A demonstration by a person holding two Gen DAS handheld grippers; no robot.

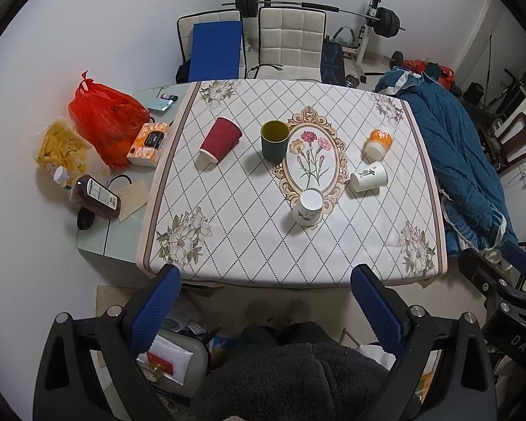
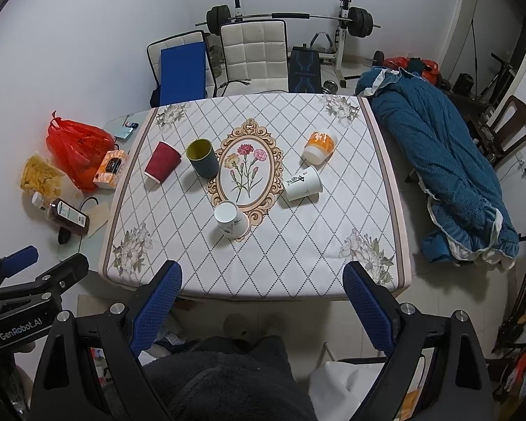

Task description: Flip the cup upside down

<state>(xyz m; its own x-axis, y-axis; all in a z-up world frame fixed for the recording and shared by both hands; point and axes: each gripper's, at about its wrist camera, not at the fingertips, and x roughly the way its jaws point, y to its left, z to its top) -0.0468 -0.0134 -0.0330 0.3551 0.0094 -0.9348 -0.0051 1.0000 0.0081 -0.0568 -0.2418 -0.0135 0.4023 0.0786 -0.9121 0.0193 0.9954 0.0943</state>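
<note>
Several cups stand on a patterned tablecloth (image 1: 249, 231). A dark green cup (image 1: 274, 140) (image 2: 202, 158) stands upright, mouth up. A red ribbed paper cup (image 1: 220, 139) (image 2: 162, 162), an orange-and-white cup (image 1: 378, 142) (image 2: 319, 147), a white cup with black writing (image 1: 369, 176) (image 2: 303, 183) and a white floral cup (image 1: 308, 207) (image 2: 230, 224) stand base up. My left gripper (image 1: 266, 277) and right gripper (image 2: 263, 275) are both open and empty, held back off the table's near edge, above the person's lap.
Left of the cloth lie a red plastic bag (image 1: 105, 115), a chips bag (image 1: 65, 151), a tissue box (image 1: 149, 144) and a brown bottle (image 1: 94, 196). A blue quilt (image 1: 463, 161) lies at the right. Two chairs (image 1: 291, 42) and a barbell rack stand behind.
</note>
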